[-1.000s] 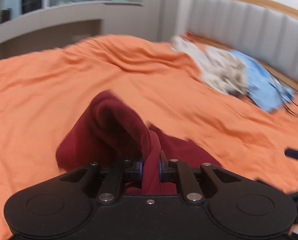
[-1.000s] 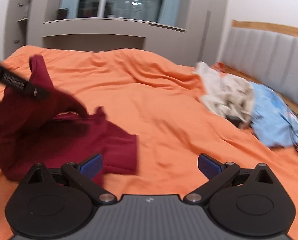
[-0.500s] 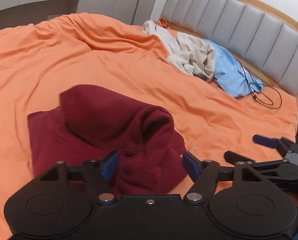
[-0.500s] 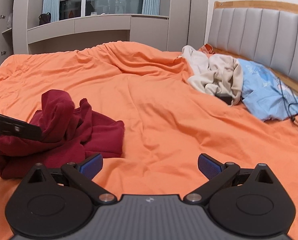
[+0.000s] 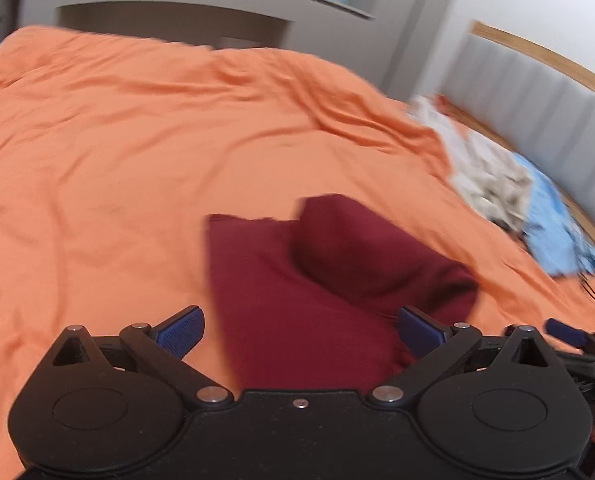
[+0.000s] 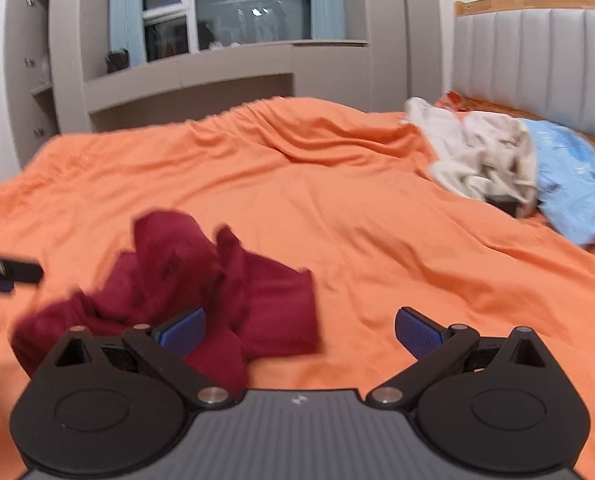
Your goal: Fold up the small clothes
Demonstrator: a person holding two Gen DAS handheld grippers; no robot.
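Our left tool, its jaws just spread wide, stands released over the dark red garment, which lies rumpled on the orange bed at 6 o'clock in its view. Our right tool gapes empty, the garment at its 9 o'clock. Beige clothes sit at 2 o'clock.
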